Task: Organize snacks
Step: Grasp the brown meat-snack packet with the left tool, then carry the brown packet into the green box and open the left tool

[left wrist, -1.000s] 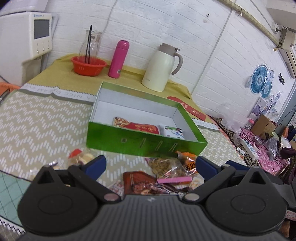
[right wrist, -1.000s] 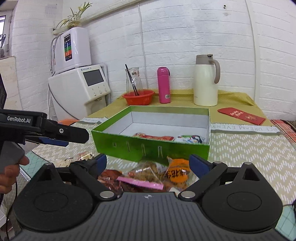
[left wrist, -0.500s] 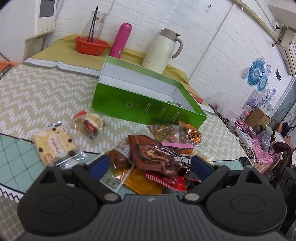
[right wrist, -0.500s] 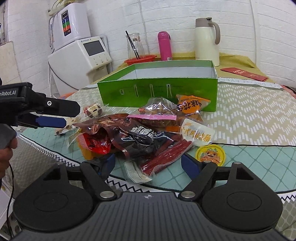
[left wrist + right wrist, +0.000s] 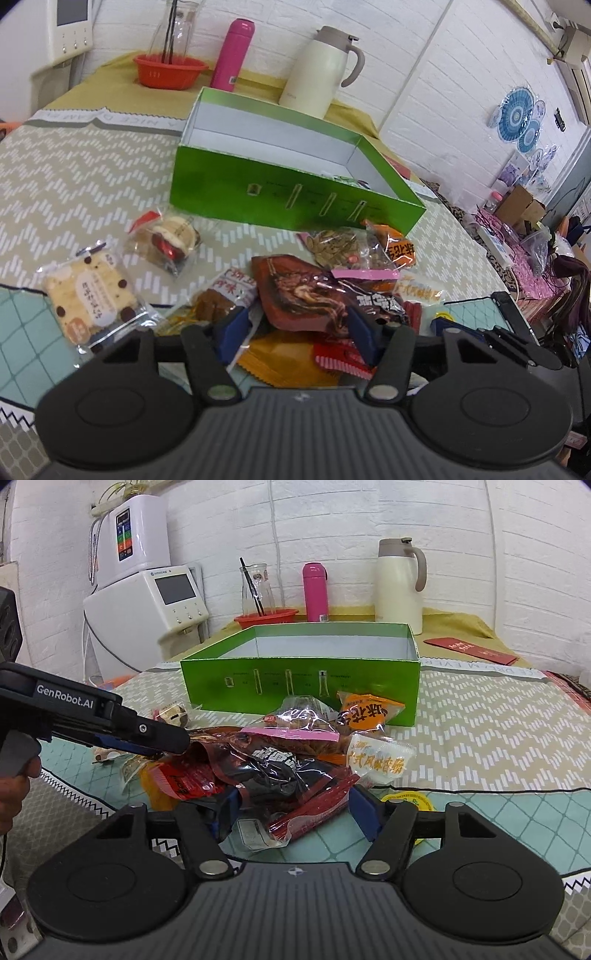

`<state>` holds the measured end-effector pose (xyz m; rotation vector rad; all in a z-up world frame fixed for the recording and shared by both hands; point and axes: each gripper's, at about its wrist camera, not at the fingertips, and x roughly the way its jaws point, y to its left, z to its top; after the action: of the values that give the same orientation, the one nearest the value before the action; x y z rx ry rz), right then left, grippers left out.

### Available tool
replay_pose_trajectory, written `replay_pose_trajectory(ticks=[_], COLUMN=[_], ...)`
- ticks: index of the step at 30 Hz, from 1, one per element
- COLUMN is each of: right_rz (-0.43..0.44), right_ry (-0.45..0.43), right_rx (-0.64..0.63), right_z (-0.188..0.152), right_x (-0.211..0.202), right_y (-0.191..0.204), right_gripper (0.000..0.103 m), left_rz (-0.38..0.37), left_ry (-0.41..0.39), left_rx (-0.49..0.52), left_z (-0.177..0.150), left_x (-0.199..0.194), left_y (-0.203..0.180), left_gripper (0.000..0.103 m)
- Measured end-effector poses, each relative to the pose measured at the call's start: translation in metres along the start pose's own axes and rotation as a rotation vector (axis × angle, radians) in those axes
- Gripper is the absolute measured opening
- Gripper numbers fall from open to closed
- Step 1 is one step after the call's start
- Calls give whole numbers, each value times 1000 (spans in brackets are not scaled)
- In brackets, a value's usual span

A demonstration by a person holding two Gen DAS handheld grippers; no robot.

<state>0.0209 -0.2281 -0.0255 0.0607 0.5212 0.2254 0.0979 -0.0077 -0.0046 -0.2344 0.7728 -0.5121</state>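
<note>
One green box [image 5: 295,201] stands open on the patterned table [image 5: 74,177], and in front of it lies one heap of snack packets; two more packets lie apart at the heap's nine o'clock. Going left to right in the left wrist view: a chocolate-chip cake packet [image 5: 90,299], a clear packet with a round biscuit [image 5: 168,240], then the heap, in which about nine packets can be counted, though overlaps make that uncertain. Among them are a dark red-brown pouch [image 5: 303,295], an orange sachet [image 5: 284,360], a clear bag with a pink strip [image 5: 343,245] and an orange bag [image 5: 397,245].

The left gripper [image 5: 295,330] is about half open, its jaws having just been closing; the blue pads flank the near edge of the dark red-brown pouch, and whether they press it is hard to tell. The right gripper [image 5: 293,806] is open at a similar width, its pads either side of a packet of red sticks [image 5: 314,806] at the heap's six o'clock edge, with no grip visible. In the right wrist view a hand [image 5: 13,794] holds the left gripper's handle at nine o'clock.

The box shows mostly white interior; only the edge of something small shows at its right near corner. Behind it, at twelve o'clock, stand one red basket [image 5: 170,70] holding a glass carafe, one pink bottle [image 5: 232,55] and one cream thermos jug [image 5: 317,72].
</note>
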Motion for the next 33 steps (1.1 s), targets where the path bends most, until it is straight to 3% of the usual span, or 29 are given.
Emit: replay_pose_trajectory(ticks=[4,8,17,18,21,24,26,27,28,33], right_rz=[-3,-23,-125,-116,-68,-48,-18,-22,-25,-29], right_ry=[-1,-7,3,0,9,12,9,6,11,-1], right_rx=[-3,-17,-76,-77,-93,-104,-75,-69,-74,-82], right_z=[1,2,0,1,2,1,1,2,3,10], right_x=[2,-2,-1,-1,4,13,17,16,16,1], right_y=[1,1,10,9,11,13,10,10,11,13], right_gripper=[98,96,103,99,76,72,59,56,55,45], left_rz=[-26,-27,-29,-31,-35,-41,-52,-60,-65,-56], left_ry=[10,11,23,21,29,29,25,22,18,-37], left_rx=[3,21,15,17,6,-10,-29,-34,-37,12], left_z=[2,4,1,2,5,5,5,5,5,7], left_x=[0,3,5,6,9,13,15,15,14,-7], left_y=[-1,-6,-2,-3,-1,1,3,3,2,-13], left_gripper=[48,48,49,49,49,49,49,42,41,39])
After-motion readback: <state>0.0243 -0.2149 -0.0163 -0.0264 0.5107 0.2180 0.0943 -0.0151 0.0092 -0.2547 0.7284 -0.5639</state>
